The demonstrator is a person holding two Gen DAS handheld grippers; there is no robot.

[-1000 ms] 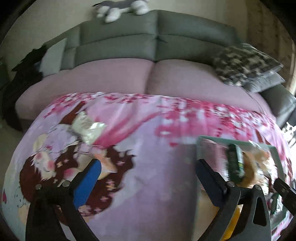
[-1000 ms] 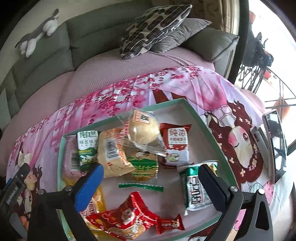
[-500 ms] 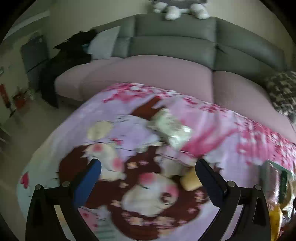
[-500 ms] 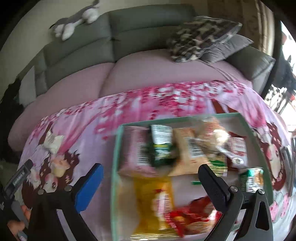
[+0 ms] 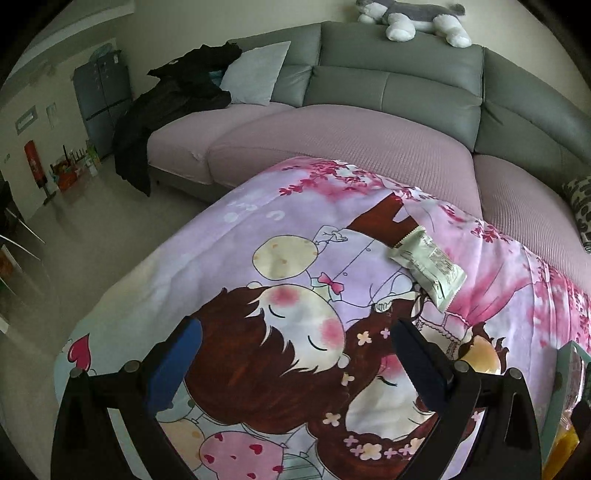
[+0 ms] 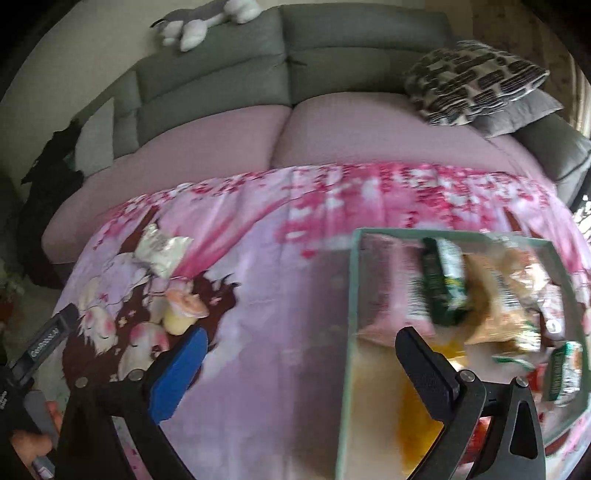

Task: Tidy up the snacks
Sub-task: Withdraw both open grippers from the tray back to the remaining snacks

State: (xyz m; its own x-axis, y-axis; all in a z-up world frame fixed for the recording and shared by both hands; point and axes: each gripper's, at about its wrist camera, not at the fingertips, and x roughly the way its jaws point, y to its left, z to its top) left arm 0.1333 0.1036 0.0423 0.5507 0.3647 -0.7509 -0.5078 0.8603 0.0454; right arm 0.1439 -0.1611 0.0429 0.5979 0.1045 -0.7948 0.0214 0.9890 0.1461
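Grey sofa (image 5: 388,85) with pink seat cushions filled the background, behind a counter draped in a pink cartoon-print cloth (image 5: 258,266). Left gripper (image 5: 295,354) hung above the cloth with its fingers (image 5: 177,365) spread apart and empty. Beyond them lay a pale green snack packet (image 5: 428,266), flat on the cloth, and a small yellow cup snack (image 6: 183,314) sat nearer the tray. Right gripper (image 6: 299,362) also had its fingers apart, holding nothing, one fingertip over the edge of a green-rimmed tray (image 6: 351,295). Inside the tray lay many wrapped snacks (image 6: 447,284) (blurred). A plush toy (image 5: 410,18) rested on the sofa back.
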